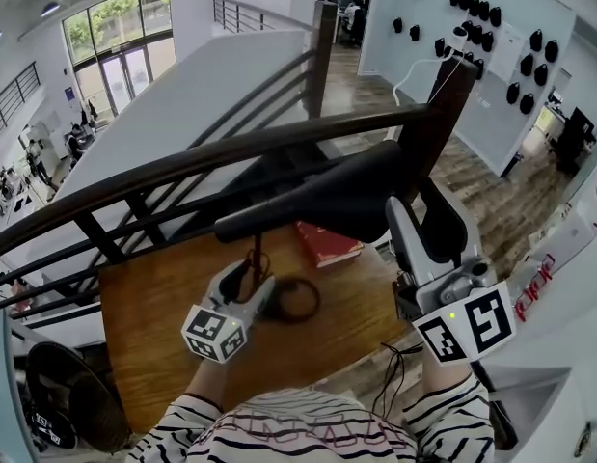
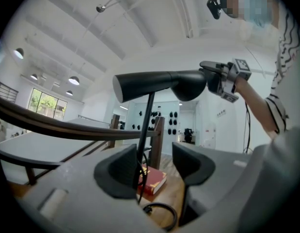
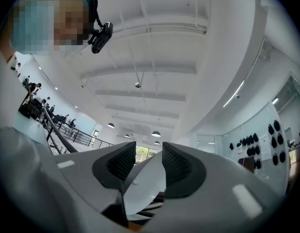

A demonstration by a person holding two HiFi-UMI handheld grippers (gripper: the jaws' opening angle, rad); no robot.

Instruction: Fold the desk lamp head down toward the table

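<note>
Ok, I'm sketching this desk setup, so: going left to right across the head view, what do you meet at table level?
From the left: left gripper → red book → right gripper. The lamp head stretches across the middle of the picture, so it gets no place in the order.

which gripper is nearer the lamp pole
Left. The left gripper has the pole between its jaws; the right gripper is up at the wide end of the lamp head.
</note>
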